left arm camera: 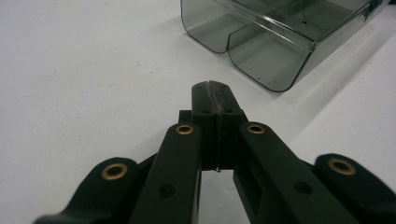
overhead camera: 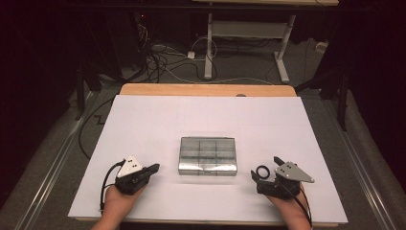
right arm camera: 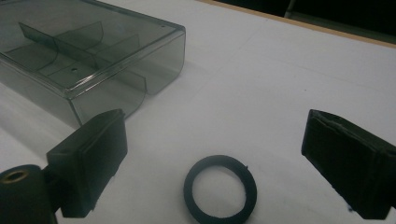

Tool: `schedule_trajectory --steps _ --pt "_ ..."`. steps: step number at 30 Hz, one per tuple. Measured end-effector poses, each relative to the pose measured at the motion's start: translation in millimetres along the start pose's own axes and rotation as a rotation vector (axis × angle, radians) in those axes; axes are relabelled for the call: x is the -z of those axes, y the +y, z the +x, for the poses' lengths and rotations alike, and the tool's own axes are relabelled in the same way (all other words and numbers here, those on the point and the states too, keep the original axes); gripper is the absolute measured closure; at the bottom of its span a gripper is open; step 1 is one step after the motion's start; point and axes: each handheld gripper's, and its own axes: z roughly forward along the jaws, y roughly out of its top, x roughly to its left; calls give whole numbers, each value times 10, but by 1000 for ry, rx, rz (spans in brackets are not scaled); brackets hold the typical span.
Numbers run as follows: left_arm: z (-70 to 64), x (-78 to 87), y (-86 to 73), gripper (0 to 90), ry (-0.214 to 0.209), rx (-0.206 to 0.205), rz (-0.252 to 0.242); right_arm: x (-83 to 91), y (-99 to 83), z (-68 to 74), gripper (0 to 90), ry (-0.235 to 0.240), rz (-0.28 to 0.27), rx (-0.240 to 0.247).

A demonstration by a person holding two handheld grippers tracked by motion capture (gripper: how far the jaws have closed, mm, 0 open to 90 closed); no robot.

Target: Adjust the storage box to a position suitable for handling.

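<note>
A small black rubber ring (right arm camera: 220, 189) is seen flat on the white table (overhead camera: 143, 120), between the spread jaws of the right gripper (right arm camera: 219, 163). The left gripper (left arm camera: 212, 93) is held pressed together, empty, left of the clear smoke-grey plastic compartment box (overhead camera: 208, 155) at centre. No legible writing is seen.

Smoky grey see-through plastic box (overhead camera: 208, 156) with clear dividers, matte black ring (right arm camera: 220, 188), plain white table sheet (overhead camera: 153, 120) over pale wood edge, black left gripper (left arm camera: 215, 91) with brass-coloured rivets, black right gripper (right arm camera: 219, 163), light grey top plates
</note>
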Motion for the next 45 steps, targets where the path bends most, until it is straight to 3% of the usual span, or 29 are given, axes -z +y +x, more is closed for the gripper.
schedule_trajectory --steps 5,8,9,12,13,14,15,16,18,25,29,33,45 --pt "26 3 2 878 -12 23 -1 -7 2 -22 177 3 5 -21" --pt "27 14 -4 877 -19 19 -11 -7 5 -60 362 16 7 -56" --pt "27 11 -3 877 -23 20 -9 -7 5 -60 362 16 7 -56" --pt "37 11 -2 877 -29 26 -11 -18 13 -84 527 23 18 -72" --pt "44 10 -2 877 -29 35 -9 -23 25 -102 648 23 20 -84" --pt "44 10 -2 878 -29 35 -9 -23 25 -102 648 23 20 -84" --pt "47 8 -2 878 -33 35 -8 -31 49 -125 760 29 16 -99" --pt "48 6 -1 878 -36 35 -7 -31 49 -125 760 29 16 -99" --pt "50 1 0 878 -41 34 -2 -67 108 -152 900 39 12 -122" --pt "40 4 -2 878 -47 20 -5 -257 292 -124 900 80 3 -119" --pt "55 30 -18 877 -54 34 -33 -400 414 -63 900 84 -3 -104" --pt "47 21 -12 877 -48 28 -23 -511 488 -54 900 90 0 -111" --pt "41 22 -12 878 -52 21 -23 -879 721 -55 900 72 62 -103"
